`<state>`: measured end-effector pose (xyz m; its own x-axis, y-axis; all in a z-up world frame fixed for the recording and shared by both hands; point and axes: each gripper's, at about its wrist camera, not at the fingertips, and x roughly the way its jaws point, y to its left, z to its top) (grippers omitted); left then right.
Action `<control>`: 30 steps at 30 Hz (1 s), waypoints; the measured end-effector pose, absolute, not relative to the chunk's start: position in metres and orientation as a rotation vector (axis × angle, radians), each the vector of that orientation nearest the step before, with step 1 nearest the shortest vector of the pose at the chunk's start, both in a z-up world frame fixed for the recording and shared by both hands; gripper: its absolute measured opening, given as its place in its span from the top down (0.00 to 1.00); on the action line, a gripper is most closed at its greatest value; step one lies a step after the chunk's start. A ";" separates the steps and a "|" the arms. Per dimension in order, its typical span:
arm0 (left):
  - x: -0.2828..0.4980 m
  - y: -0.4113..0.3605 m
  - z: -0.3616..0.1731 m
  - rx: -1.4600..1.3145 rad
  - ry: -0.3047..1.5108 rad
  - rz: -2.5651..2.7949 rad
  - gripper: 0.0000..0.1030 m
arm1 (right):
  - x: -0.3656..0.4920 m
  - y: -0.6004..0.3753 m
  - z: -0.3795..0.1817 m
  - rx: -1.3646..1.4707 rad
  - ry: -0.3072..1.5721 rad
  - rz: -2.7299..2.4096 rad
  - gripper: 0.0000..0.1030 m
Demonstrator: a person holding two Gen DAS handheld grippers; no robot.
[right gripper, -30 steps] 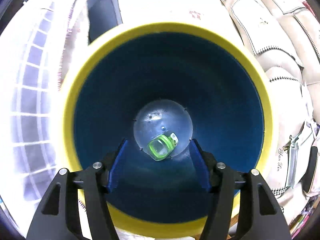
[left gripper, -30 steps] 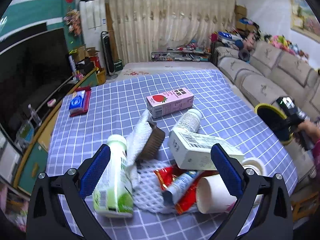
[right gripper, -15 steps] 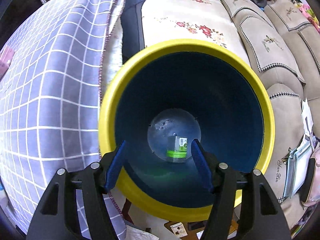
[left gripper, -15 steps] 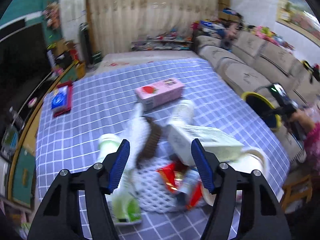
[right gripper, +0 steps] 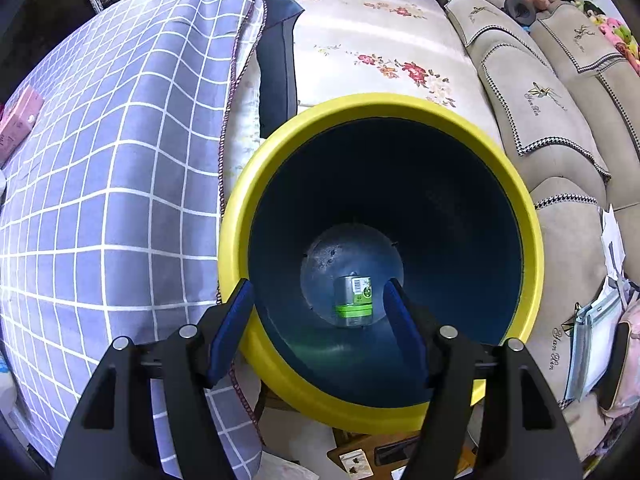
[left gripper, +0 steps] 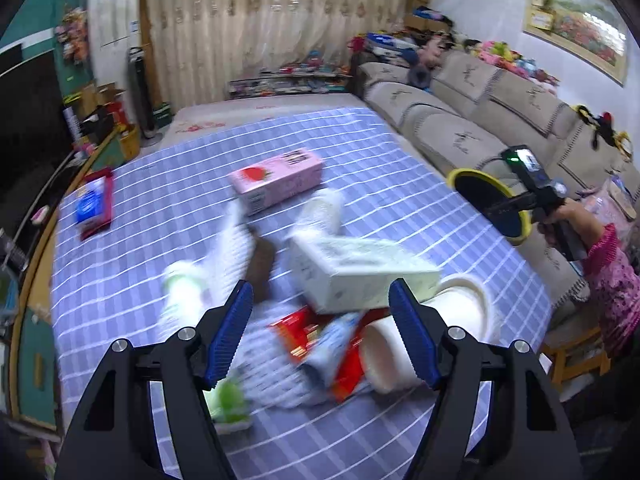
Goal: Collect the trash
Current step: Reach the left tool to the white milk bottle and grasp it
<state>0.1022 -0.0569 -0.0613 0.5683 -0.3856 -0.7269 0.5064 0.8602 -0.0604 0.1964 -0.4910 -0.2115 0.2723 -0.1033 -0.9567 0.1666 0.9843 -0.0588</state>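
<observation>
My left gripper (left gripper: 320, 332) is open and empty, hovering over a blurred trash pile on the checked table (left gripper: 160, 208): a white carton (left gripper: 360, 276), a paper cup (left gripper: 386, 358), a red wrapper (left gripper: 296, 330), a green-and-white bottle (left gripper: 188, 300), a brown brush (left gripper: 260, 264) and a pink strawberry milk carton (left gripper: 276, 184). My right gripper (right gripper: 316, 324) is open and empty above the yellow-rimmed blue bin (right gripper: 240, 216). A small green-labelled bottle (right gripper: 354, 300) lies on the bin's bottom. The bin (left gripper: 472, 178) and right gripper also show at the table's right edge.
A beige sofa (left gripper: 480, 120) runs along the right. A red-and-blue packet (left gripper: 94, 204) lies at the table's left. A floral rug (right gripper: 380, 52) covers the floor beyond the bin. The checked tablecloth (right gripper: 100, 160) hangs left of the bin. Papers lie below it.
My left gripper's jaws have narrowed and the view has pulled back and swung over the pile. My right gripper has risen away from the bin; the small bottle has settled on its bottom.
</observation>
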 end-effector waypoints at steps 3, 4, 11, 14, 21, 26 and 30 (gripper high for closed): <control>0.105 -0.032 -0.073 0.149 0.850 -0.434 0.32 | 0.198 -0.490 -0.209 0.060 1.273 -0.183 0.38; 0.106 -0.022 -0.080 0.148 0.871 -0.388 0.34 | 0.200 -0.489 -0.208 0.061 1.270 -0.180 0.38; 0.104 0.006 -0.101 0.100 0.952 -0.262 0.36 | 0.206 -0.478 -0.205 0.046 1.265 -0.158 0.37; 0.102 0.006 -0.108 0.088 0.969 -0.249 0.36 | 0.205 -0.474 -0.205 0.045 1.261 -0.148 0.37; 0.108 0.013 -0.133 0.008 0.998 -0.206 0.36 | 0.203 -0.471 -0.207 0.039 1.264 -0.138 0.36; 0.114 0.020 -0.136 -0.063 0.965 -0.191 0.41 | 0.201 -0.470 -0.209 0.039 1.263 -0.134 0.36; 0.116 0.025 -0.137 -0.076 0.959 -0.176 0.49 | 0.201 -0.469 -0.211 0.036 1.266 -0.128 0.36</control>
